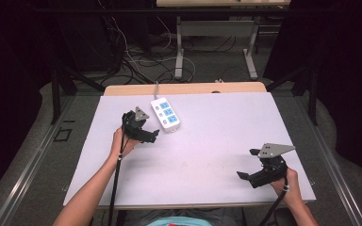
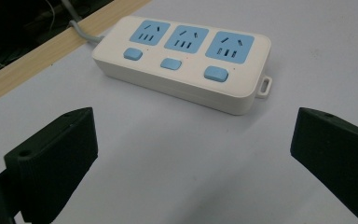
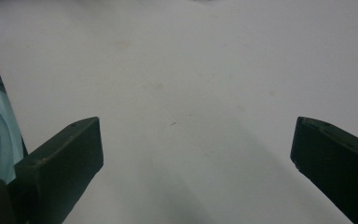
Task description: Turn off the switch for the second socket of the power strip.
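Note:
A white power strip (image 1: 165,113) with three blue sockets and three blue switches lies flat at the back left of the white table cover (image 1: 217,136). Its grey cord (image 1: 156,88) runs off the far edge. My left gripper (image 1: 150,129) hovers just in front and to the left of the strip, open, nothing between its jaws. In the left gripper view the power strip (image 2: 186,60) lies a short way beyond the open left gripper (image 2: 193,116). My right gripper (image 1: 247,163) is open over the front right of the table, and the right gripper (image 3: 196,123) faces bare cover.
A strip of wooden tabletop (image 1: 184,88) shows along the far edge of the cover. Behind it, loose cables (image 1: 136,61) lie on the floor by the legs of another table (image 1: 179,52). Dark frame posts (image 1: 55,89) stand at both sides.

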The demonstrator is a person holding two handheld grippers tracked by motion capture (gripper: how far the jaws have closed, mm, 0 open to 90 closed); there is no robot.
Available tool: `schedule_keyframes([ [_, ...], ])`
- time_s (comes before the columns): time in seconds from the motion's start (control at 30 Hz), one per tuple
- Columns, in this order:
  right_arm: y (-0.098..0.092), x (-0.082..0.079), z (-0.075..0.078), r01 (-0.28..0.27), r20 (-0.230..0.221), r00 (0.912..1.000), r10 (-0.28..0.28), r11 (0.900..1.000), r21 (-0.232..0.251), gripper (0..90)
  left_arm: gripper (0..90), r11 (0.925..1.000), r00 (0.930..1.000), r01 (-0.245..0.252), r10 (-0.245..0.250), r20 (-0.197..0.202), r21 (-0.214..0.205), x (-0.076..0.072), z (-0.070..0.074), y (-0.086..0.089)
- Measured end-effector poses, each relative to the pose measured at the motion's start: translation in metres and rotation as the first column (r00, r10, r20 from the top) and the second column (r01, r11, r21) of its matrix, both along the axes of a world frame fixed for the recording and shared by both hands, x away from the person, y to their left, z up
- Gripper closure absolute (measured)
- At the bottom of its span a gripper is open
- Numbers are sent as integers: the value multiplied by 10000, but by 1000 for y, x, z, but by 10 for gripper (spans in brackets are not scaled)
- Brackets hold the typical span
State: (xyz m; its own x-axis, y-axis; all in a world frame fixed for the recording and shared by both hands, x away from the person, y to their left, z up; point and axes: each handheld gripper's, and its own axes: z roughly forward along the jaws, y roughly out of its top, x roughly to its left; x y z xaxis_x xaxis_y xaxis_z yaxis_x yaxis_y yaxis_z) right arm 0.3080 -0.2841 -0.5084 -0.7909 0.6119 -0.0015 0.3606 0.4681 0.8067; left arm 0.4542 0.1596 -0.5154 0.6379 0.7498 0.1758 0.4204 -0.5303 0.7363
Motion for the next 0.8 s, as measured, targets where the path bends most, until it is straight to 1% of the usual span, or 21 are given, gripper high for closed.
schedule_keyframes([
  [0.1, 0, 0, 0, -8, 78, 10000, 8, 10000, -33, 19, 11, 10000, 10000, -45, 45, 85, -37, 3, -1, -2],
  [0.17, 0, 0, 0, -19, 87, 10000, 19, 10000, -35, 19, 11, 9999, 10000, -75, 74, -22, -130, 5, -2, -4],
  [0.2, 0, 0, 1, -62, 49, 10000, 63, 10000, -75, 19, 12, 9999, 9999, -87, 87, -59, -111, 8, -2, -5],
  [0.27, 0, 0, 0, -41, 94, 9999, 41, 10000, 2, 19, 12, 9998, 9999, -75, 73, -114, -174, 10, 0, -6],
  [0.3, -1, 0, 0, 9, -23, 10000, -9, 10000, -28, 19, 14, 9998, 9999, -103, 101, -114, -195, 12, 1, -7],
  [0.33, 0, 0, -1, 135, 79, 9999, -136, 9999, 67, 19, 17, 9997, 9999, -153, 153, 11, -202, 13, 1, -7],
  [0.37, -1, -1, 0, 49, -25, 10000, -49, 10000, 69, 19, 19, 9995, 9998, -132, 128, -134, -288, 16, 3, -8],
  [0.4, -2, 0, 0, 61, 52, 10000, -62, 9999, 92, 19, 21, 9988, 9997, -242, 239, -76, -426, 17, 2, -10],
  [0.5, -2, 0, 0, -3, 109, 9999, 2, 10000, 55, 19, 28, 9990, 9997, -229, 225, -106, -372, 20, 3, -11],
  [0.57, -1, 0, 0, 49, 149, 9999, -50, 10000, 35, 19, 34, 9993, 9998, -207, 207, -30, -326, 23, 3, -13],
  [0.63, 0, -1, 0, 60, 115, 9999, -60, 10000, 23, 19, 51, 9993, 9998, -221, 221, -3, -300, 25, 3, -14],
  [0.67, 0, -1, 0, 60, 115, 9999, -60, 10000, 23, 19, 51, 9994, 9997, -207, 203, -151, -272, 26, 3, -14],
  [0.7, 0, -1, 0, 44, 106, 9999, -44, 10000, 8, 19, 81, 9989, 9996, -287, 284, -83, -381, 27, 2, -15],
  [0.73, 0, -1, 0, 70, 132, 9999, -70, 10000, 5, 19, 97, 9988, 9996, -272, 268, -96, -405, 30, 3, -15],
  [0.77, 0, -1, 0, 62, 127, 9999, -62, 10000, 19, 19, 116, 9990, 9994, -268, 260, -211, -362, 31, 3, -14],
  [0.8, 0, -1, 0, 57, 116, 9999, -57, 10000, 21, 19, 138, 9990, 9994, -268, 260, -211, -362, 31, 3, -14],
])
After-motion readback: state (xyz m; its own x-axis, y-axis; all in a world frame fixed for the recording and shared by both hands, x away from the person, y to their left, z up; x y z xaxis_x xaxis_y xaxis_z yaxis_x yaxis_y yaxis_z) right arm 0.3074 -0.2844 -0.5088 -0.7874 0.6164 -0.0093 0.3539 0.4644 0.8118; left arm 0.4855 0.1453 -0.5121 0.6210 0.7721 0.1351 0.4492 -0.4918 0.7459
